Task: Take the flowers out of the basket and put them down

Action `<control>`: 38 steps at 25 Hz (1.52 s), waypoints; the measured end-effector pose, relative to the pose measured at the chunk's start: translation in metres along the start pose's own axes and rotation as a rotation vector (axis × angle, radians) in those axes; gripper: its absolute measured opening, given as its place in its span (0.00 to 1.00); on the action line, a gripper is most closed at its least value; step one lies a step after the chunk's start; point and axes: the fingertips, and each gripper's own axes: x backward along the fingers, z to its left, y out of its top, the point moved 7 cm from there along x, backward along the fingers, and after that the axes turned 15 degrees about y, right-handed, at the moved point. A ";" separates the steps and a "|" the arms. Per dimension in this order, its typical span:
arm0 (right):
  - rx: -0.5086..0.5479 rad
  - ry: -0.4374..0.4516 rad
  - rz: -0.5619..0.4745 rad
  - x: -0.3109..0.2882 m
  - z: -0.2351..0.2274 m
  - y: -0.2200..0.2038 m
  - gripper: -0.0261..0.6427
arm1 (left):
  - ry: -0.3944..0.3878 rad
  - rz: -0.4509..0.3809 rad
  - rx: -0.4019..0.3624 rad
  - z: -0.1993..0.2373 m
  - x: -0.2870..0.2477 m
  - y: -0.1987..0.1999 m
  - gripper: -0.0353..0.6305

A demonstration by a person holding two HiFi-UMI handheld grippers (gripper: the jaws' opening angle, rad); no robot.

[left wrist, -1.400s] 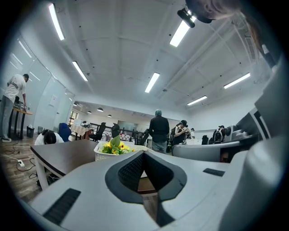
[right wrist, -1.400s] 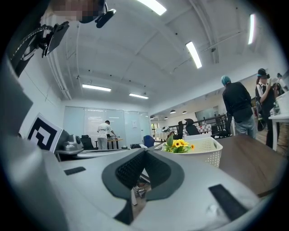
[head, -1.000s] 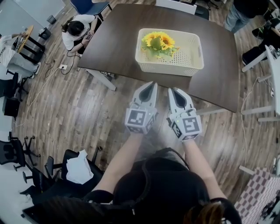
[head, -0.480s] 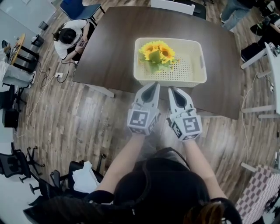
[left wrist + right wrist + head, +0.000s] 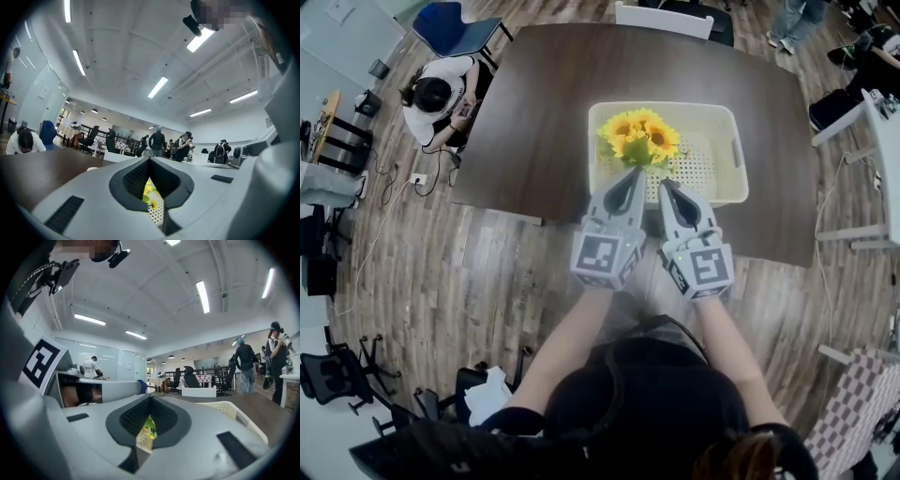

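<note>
A dark wooden table (image 5: pixel 544 103) holds one cream plastic basket (image 5: pixel 727 122) with perforated walls, its long side running left to right; a handle slot shows in its right end wall. Inside, toward the left half, sits one bunch of yellow flowers (image 5: pixel 639 136); the blooms face upward, green leaves show on the side nearest the person, and from above I cannot tell whether the stems stand upright or lean. Two blooms with darker centres can be made out; any more I cannot count.

The person stands at the near edge holding two grippers side by side, both pointing at the basket's near wall. The left gripper (image 5: pixel 630 175) has its jaws pressed together with nothing between them; the right gripper (image 5: pixel 667 185) is likewise closed and empty. Each gripper view shows the flowers (image 5: pixel 149 192) (image 5: pixel 149 425) through the slit below the joined tips.

Another person (image 5: pixel 431 98) sits on the floor left of the table.
</note>
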 end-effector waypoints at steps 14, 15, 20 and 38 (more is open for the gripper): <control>0.184 0.042 0.089 -0.028 -0.028 0.013 0.04 | 0.046 -0.024 -0.032 0.025 -0.030 0.013 0.07; 0.191 0.048 0.095 -0.029 -0.032 0.013 0.04 | 0.055 -0.025 -0.029 0.026 -0.032 0.013 0.07; 0.205 0.103 0.109 -0.044 -0.049 0.014 0.04 | 0.105 -0.013 -0.022 0.028 -0.047 0.015 0.07; 0.199 0.210 0.256 -0.078 -0.110 -0.001 0.05 | 0.258 0.030 -0.018 0.042 -0.087 0.000 0.07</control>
